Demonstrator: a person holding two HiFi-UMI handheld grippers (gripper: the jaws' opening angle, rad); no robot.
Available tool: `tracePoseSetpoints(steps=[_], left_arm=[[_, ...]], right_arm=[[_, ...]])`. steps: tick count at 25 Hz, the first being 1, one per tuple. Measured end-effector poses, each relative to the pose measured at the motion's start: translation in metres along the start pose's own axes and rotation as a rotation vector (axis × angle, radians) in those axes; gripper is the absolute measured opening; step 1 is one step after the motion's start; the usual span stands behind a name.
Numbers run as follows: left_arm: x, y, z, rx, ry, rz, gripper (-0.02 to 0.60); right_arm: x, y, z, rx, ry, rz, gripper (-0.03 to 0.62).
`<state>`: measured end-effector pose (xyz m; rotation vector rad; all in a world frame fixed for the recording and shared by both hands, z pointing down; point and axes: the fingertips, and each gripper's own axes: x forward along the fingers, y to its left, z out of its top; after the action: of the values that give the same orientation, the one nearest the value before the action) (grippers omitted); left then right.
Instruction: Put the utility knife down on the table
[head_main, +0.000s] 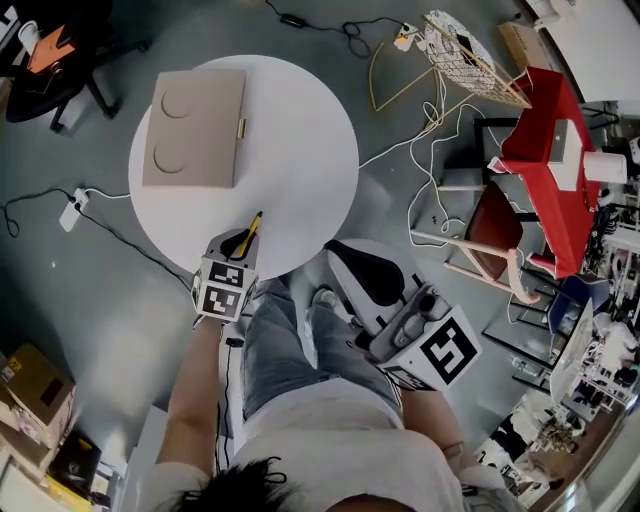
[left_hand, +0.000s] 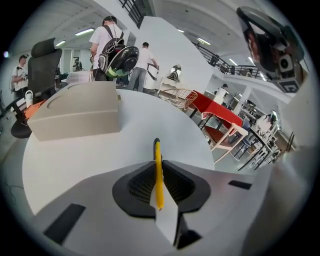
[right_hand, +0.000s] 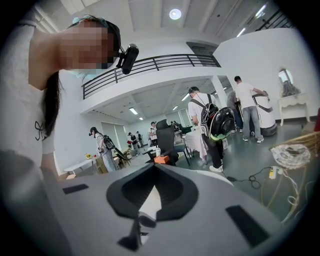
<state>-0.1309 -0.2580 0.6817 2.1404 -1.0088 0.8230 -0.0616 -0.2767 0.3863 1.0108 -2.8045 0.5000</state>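
Yellow and slim, the one knife (head_main: 250, 230) is sitting pinched between the left gripper's (left_hand: 159, 170) closed jaws at the near edge of the single round table (head_main: 300, 130) (one beige box (head_main: 195, 125) is lying there). The right gripper (right_hand: 155, 167) is hanging off to the side, jaws together on nothing.

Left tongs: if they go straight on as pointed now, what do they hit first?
Probably the bare white table top, met first by the tip of the yellow utility knife clamped in the left tongs. The beige box sits left of that line. Height above the table is unclear.
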Motion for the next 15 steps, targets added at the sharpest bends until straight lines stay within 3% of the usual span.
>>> tracePoseSetpoints(steps=[15], left_arm=[[-0.014,0.0,0.01,-0.027,-0.043,0.018,0.051]], right_arm=[[-0.006,0.005,0.006,-0.012,-0.019,0.008,0.008]])
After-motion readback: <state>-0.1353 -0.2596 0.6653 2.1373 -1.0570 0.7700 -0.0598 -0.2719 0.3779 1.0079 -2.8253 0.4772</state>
